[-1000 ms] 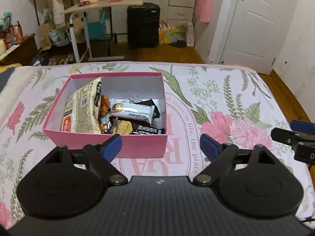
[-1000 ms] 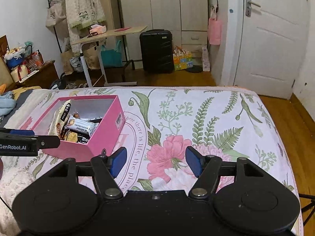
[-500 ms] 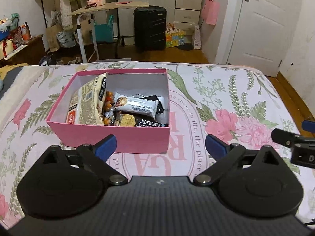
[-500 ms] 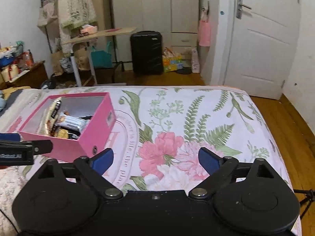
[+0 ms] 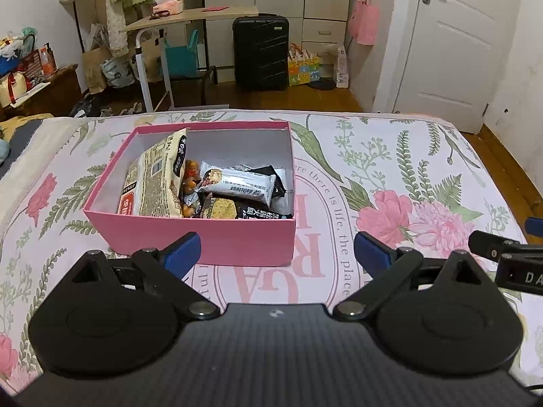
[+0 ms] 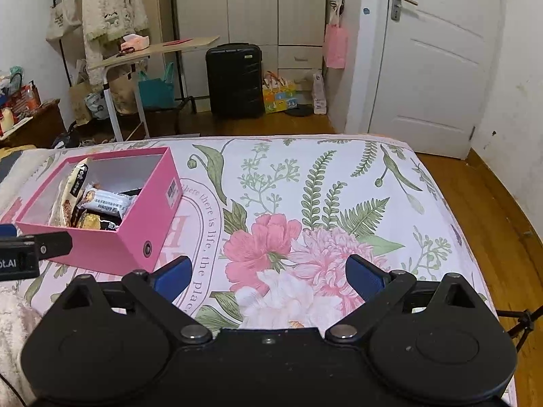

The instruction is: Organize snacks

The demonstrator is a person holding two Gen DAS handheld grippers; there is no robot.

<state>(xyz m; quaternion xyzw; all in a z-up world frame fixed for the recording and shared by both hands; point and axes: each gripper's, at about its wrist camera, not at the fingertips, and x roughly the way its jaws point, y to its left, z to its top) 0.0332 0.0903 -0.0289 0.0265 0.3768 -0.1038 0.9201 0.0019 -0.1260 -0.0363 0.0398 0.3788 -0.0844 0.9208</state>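
A pink box (image 5: 244, 237) sits on the flowered bed cover (image 5: 390, 176) and holds several snacks: a large beige packet (image 5: 152, 183) leaning at its left, a white bar (image 5: 237, 185) across the middle, dark wrappers (image 5: 261, 215) at the front. My left gripper (image 5: 276, 249) is open just in front of the box's near wall, nothing between its blue pads. In the right wrist view the pink box (image 6: 142, 224) lies to the left, and my right gripper (image 6: 268, 276) is open over the flower print, holding nothing.
The other gripper's finger shows at the right edge (image 5: 502, 254) of the left wrist view and at the left edge (image 6: 30, 251) of the right wrist view. Beyond the bed stand a black suitcase (image 5: 260, 52), a side table (image 5: 190, 17) and a white door (image 6: 437, 61). Wooden floor lies right of the bed.
Both grippers' jaws have spread wider, the right one by more. Both views tilted slightly, showing more of the room above the bed. The box and snacks stayed put.
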